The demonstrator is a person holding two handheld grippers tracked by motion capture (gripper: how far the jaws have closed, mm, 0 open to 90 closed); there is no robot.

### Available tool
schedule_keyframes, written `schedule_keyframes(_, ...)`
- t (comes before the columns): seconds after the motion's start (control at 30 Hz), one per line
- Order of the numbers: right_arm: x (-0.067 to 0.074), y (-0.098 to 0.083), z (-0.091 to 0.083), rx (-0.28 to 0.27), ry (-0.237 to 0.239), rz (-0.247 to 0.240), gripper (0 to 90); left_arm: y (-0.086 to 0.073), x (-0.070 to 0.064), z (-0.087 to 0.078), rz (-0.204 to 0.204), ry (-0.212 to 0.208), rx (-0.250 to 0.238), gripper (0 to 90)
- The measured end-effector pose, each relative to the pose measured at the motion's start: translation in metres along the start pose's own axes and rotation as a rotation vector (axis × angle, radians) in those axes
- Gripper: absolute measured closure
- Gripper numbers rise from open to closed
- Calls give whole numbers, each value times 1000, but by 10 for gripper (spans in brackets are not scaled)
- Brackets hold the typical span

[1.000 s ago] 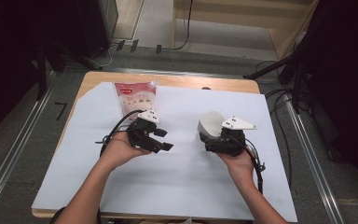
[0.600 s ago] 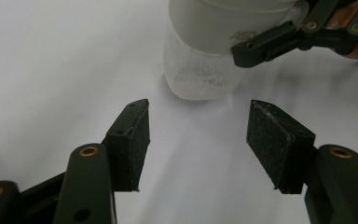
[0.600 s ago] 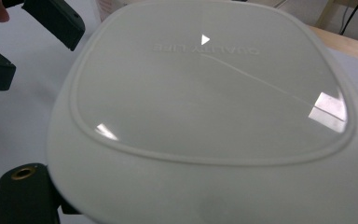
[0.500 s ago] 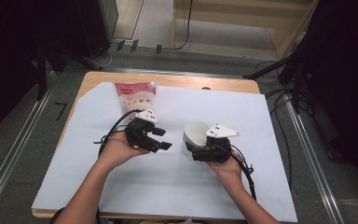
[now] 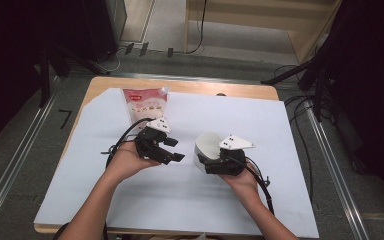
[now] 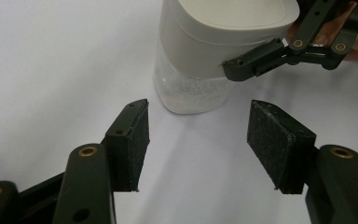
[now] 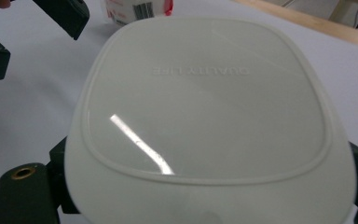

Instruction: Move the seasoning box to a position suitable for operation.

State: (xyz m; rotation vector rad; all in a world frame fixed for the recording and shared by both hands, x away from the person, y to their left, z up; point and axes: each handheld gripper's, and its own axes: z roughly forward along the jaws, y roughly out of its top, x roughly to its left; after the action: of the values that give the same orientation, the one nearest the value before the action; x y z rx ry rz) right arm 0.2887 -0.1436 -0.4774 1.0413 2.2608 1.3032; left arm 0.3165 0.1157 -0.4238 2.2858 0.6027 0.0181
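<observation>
A clear container with a white lid (image 5: 207,143) sits in my right gripper (image 5: 203,161), which is shut on its sides just below the lid. The lid (image 7: 205,102) looms close in the right gripper view, with one black jaw at each lower corner. In the left gripper view the container (image 6: 200,60) stands a short way ahead on the white sheet, with a right gripper finger (image 6: 256,60) against its side. My left gripper (image 5: 174,150) is open and holds nothing, its pads (image 6: 130,144) spread wide and facing the container. A pink and white snack pouch (image 5: 145,102) stands at the back left.
A white sheet (image 5: 130,200) covers most of the wooden table (image 5: 190,86). Black cables trail from both grippers over the sheet. Metal rails run along the floor on both sides, and dark stands are beyond the table's far edge.
My right gripper has carried the container leftwards across the sheet, closer to the left gripper. The left gripper has hardly moved and stays open.
</observation>
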Motion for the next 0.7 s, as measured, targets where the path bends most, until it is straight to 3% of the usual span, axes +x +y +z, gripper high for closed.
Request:
schedule_keyframes(0.3, -2, 10, -8, 35, 36, 24, 94, 1, 0, 0, 4, -6, 5, 390)
schedule_keyframes(0.43, -1, 16, -19, 49, 53, 13, 14, 1, 0, 0, -1, -4, 6, 385)
schedule_keyframes(0.63, -5, 20, -41, 48, 71, 32, 12, 1, 1, -1, -3, -13, 3, 382)
schedule_keyframes(0.7, -7, 18, -52, 43, 68, 35, 81, 1, 1, -1, -3, -11, 4, 383)
